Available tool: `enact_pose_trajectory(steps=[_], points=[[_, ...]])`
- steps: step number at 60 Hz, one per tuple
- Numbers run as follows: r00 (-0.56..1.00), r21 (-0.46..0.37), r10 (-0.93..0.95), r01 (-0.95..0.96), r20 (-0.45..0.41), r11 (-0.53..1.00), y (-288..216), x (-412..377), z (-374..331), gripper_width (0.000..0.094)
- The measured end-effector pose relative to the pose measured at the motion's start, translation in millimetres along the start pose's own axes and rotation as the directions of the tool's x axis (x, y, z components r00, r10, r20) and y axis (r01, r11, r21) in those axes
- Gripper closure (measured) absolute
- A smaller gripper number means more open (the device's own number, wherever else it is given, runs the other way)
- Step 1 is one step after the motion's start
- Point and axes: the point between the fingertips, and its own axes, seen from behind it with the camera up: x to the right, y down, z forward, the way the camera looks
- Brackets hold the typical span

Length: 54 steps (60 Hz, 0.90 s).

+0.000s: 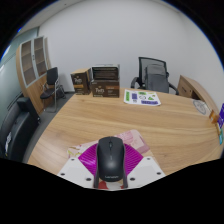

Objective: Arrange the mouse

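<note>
Right now the tongs are clamped on one black mouse, its body sitting squarely between the two pink pads, which press in on either flank. The mouse is held low over the near edge of the wooden table. Just beyond it, something pinkish lies on the table, too small to make out. Further back, two brown boxes stand side by side along the table's far edge, printed fronts facing us; their contents are hidden. Beside them, one white sheet with coloured print lies flat. One black office chair stands behind the table, a second dark chair off to the left. One shelf unit stands against the wall, its compartments too small to read.
</note>
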Motion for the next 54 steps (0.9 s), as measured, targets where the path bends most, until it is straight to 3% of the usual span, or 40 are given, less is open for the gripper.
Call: enact_pose_trajectory(steps=[19, 26, 32, 35, 36, 39, 43, 54], points=[[0.998, -0.039, -0.004, 0.002, -0.055, 0.999, 51.4, 1.1, 33.5, 0.06], [0.997, -0.021, -0.011, 0.009, -0.082, 1.0, 51.3, 4.0, 32.5, 0.0519], [0.996, -0.029, -0.015, 0.013, -0.086, 0.999, 53.8, 4.5, 32.5, 0.0388], [0.994, -0.039, -0.021, 0.017, -0.111, 0.999, 55.1, 10.9, 29.5, 0.01], [0.992, -0.04, -0.021, 0.016, -0.125, 0.999, 54.4, 14.6, 27.4, 0.0055], [0.989, -0.05, -0.018, 0.011, -0.147, 0.999, 55.6, 19.4, 18.8, 0.0104], [0.99, -0.047, 0.005, -0.012, -0.139, 0.999, 52.9, 18.4, 0.1, 0.0056], [0.992, -0.02, 0.025, -0.028, -0.128, 0.999, 45.2, 20.6, -88.1, 0.0068]])
